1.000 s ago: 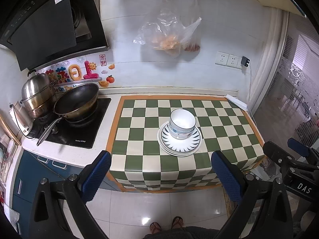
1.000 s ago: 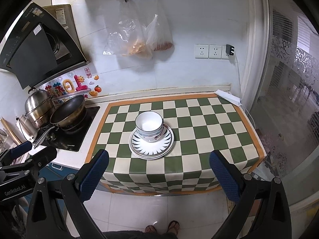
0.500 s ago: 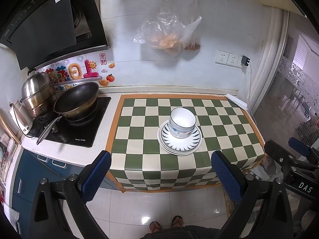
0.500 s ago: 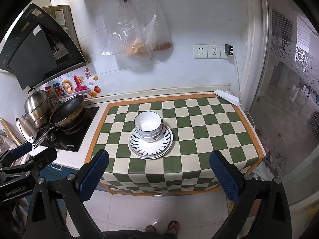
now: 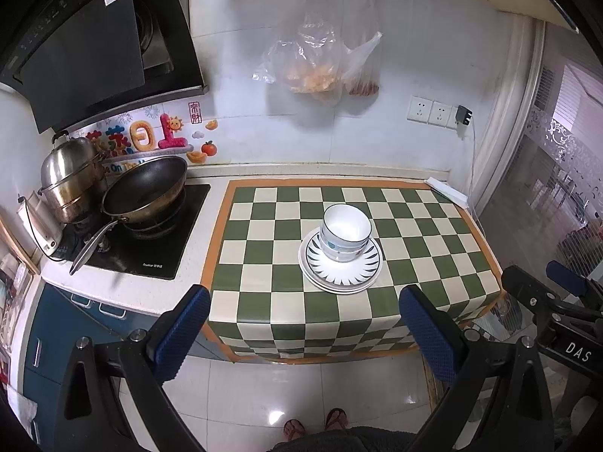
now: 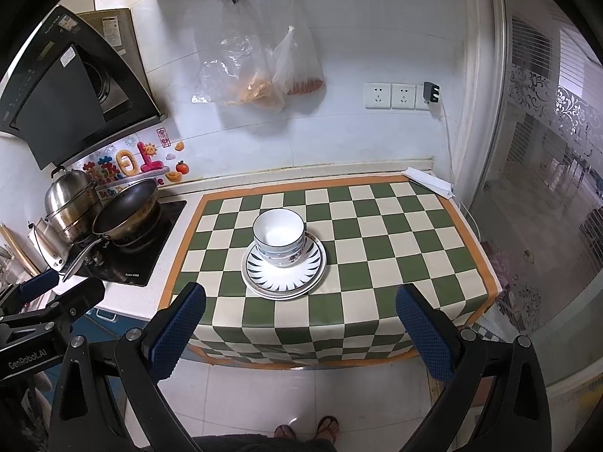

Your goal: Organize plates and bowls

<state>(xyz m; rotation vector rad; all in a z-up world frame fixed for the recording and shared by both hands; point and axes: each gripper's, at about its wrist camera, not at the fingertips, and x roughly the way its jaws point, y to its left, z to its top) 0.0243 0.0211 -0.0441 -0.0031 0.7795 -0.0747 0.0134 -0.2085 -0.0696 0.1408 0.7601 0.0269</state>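
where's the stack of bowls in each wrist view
Left wrist: the stack of bowls sits right of centre, on the plates.
Right wrist: the stack of bowls sits left of centre, on the same plates.
Shared landmark: the black wok at left.

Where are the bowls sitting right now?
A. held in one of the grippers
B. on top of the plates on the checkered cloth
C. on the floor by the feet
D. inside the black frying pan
B: the stacked bowls sit on the plates on the green and white checkered cloth, and both grippers are open and empty, well back from them.
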